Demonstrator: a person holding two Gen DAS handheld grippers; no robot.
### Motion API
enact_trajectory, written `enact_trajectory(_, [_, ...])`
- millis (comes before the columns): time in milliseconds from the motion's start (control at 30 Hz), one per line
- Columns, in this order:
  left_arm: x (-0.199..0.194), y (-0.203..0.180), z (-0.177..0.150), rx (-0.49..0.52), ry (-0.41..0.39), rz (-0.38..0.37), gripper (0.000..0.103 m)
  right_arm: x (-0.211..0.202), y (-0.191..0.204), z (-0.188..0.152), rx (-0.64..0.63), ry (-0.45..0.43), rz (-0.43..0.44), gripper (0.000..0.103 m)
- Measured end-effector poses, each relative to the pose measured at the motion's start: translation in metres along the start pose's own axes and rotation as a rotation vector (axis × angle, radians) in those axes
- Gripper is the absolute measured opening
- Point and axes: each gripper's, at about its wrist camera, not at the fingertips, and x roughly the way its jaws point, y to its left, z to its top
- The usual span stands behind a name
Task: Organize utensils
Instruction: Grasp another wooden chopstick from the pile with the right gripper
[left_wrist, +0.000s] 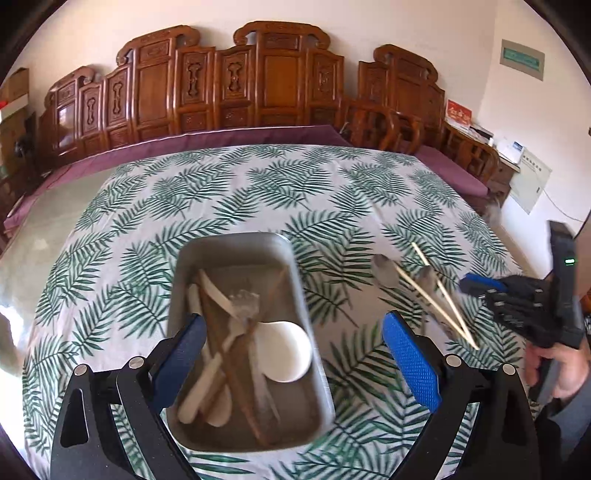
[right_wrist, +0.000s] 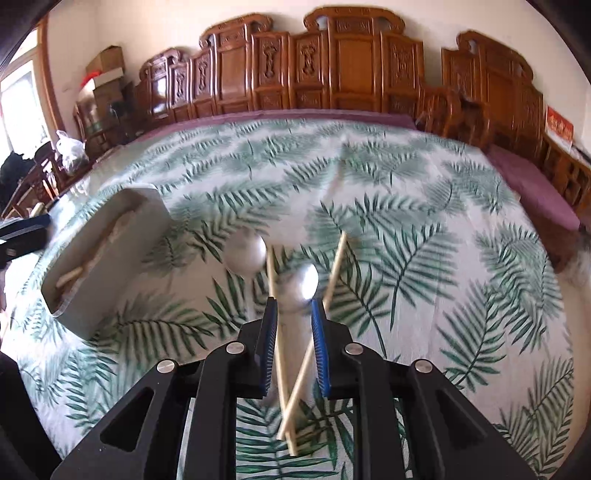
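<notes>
Right hand-held gripper (right_wrist: 293, 314) slightly parted over 2 chopsticks (right_wrist: 284, 373) (crossed) | left hand-held gripper (left_wrist: 293, 345) spread above tray (left_wrist: 236, 243)

Leaf-print tablecloth (left_wrist: 236, 192) under tray (left_wrist: 236, 243), chopsticks (left_wrist: 439, 295)

Home: carved wooden screen (left_wrist: 229, 85), leaf-print tablecloth (left_wrist: 332, 177), purple cushions (right_wrist: 532, 177).

light: daylight coming in from a window (right_wrist: 18, 96) at upper left of the right view, room looking bright and even | glare: pale sheen lying on the bare worktop (left_wrist: 44, 229) at left | blur: motion smear softening the leaf-print cloth (right_wrist: 406, 229), more in the right view | distortion: fisheye bending edges, dark corners vignetting
</notes>
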Motion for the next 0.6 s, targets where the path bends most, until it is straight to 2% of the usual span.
enact_trajectory(233, [0.000, -0.030, -0.003, 0.041, 0.007, -0.024, 0.093, 0.031, -0.011, -0.009, -0.008, 0.096, -0.038, 0.021])
enact_trajectory(433, [0.006, -0.048, -0.008, 0.066, 0.031, -0.012, 0.093, 0.034, -0.014, -0.011, -0.048, 0.115, -0.087, 0.018])
enact_trajectory(467, [0.007, -0.051, -0.008, 0.069, 0.034, -0.010, 0.093, 0.033, -0.016, -0.010, -0.051, 0.118, -0.093, 0.009])
enact_trajectory(500, [0.008, -0.053, -0.008, 0.075, 0.038, -0.006, 0.093, 0.033, -0.017, -0.009, -0.057, 0.122, -0.100, 0.006])
enact_trajectory(600, [0.013, -0.066, -0.010, 0.090, 0.051, 0.007, 0.093, 0.032, -0.024, -0.008, -0.055, 0.128, -0.094, 0.006])
